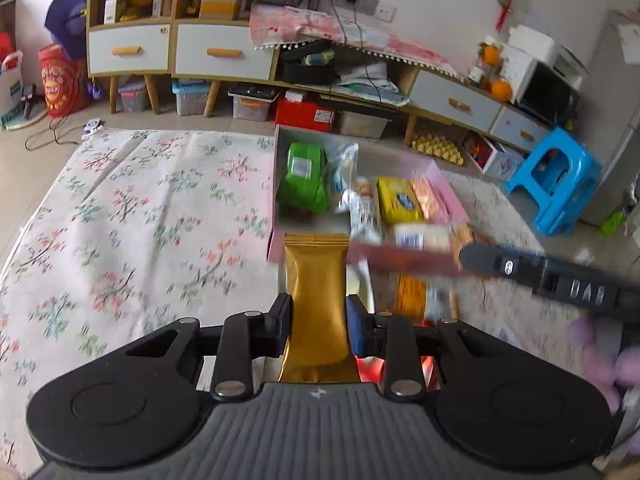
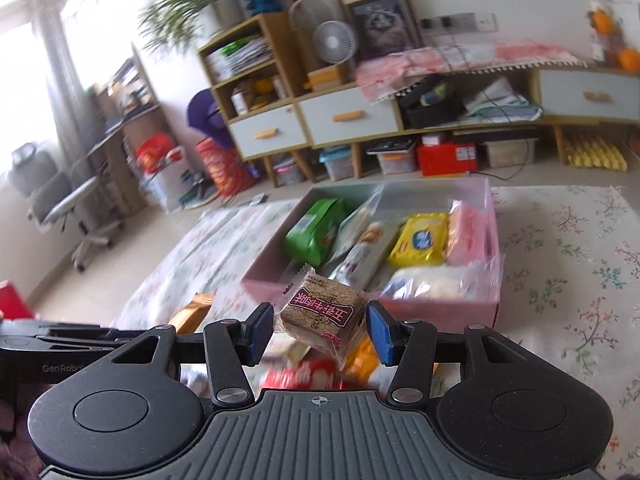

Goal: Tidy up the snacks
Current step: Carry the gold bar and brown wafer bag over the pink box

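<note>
From my right wrist camera I can read "GenRobot" in pale letters on the black body of the left gripper (image 2: 60, 344), at the left edge of that view. The brown cake packet (image 2: 322, 316) between my right gripper's pads carries a dark red label with white Chinese characters, turned sideways, too tilted for me to read surely. In my left wrist view the right gripper (image 1: 560, 276) shows blurred silver letters I cannot make out.
</note>
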`<state>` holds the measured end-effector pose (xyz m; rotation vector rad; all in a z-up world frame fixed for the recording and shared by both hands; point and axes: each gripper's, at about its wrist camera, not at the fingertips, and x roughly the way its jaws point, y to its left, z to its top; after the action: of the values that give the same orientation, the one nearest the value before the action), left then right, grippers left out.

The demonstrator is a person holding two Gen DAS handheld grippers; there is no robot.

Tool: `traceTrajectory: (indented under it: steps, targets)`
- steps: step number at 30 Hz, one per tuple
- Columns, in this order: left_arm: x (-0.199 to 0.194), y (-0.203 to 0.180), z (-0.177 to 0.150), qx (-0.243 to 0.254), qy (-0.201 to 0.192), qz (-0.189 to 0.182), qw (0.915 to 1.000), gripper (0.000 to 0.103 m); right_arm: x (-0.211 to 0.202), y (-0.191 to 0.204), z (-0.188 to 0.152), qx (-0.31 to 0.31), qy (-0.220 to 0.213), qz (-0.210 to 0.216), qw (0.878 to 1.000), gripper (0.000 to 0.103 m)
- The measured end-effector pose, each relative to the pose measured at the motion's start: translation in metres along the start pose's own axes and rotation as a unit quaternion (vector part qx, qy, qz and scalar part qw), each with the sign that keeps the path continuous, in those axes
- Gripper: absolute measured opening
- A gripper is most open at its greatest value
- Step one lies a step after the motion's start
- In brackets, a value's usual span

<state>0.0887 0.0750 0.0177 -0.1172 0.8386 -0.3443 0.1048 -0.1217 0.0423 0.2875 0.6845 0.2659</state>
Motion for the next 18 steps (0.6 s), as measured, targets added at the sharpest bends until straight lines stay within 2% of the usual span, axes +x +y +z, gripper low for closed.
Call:
traceTrajectory:
  steps: [5,9,15,18]
  targets:
    - [0.023,-0.008,0.037,-0.037,0.015,-0.013,0.9991,0.027,0.016,-0.005,0.018,0.037,-0.002,-0.007,0.999,0.05]
    - [0.049,-0.017,0.052,-0.047,0.039,-0.008,0.9981,0.027,0.029,-0.017,0.026,0.09,-0.003,-0.013,0.996,0.05]
    - [0.086,-0.018,0.065,-0.06,0.112,-0.012,0.9918,0.027,0.045,-0.039,0.028,0.169,0.003,-0.021,0.985,0.05]
    - [0.096,-0.015,0.072,-0.078,0.141,0.012,0.9868,0.027,0.05,-0.045,0.026,0.198,0.007,-0.018,0.98,0.05]
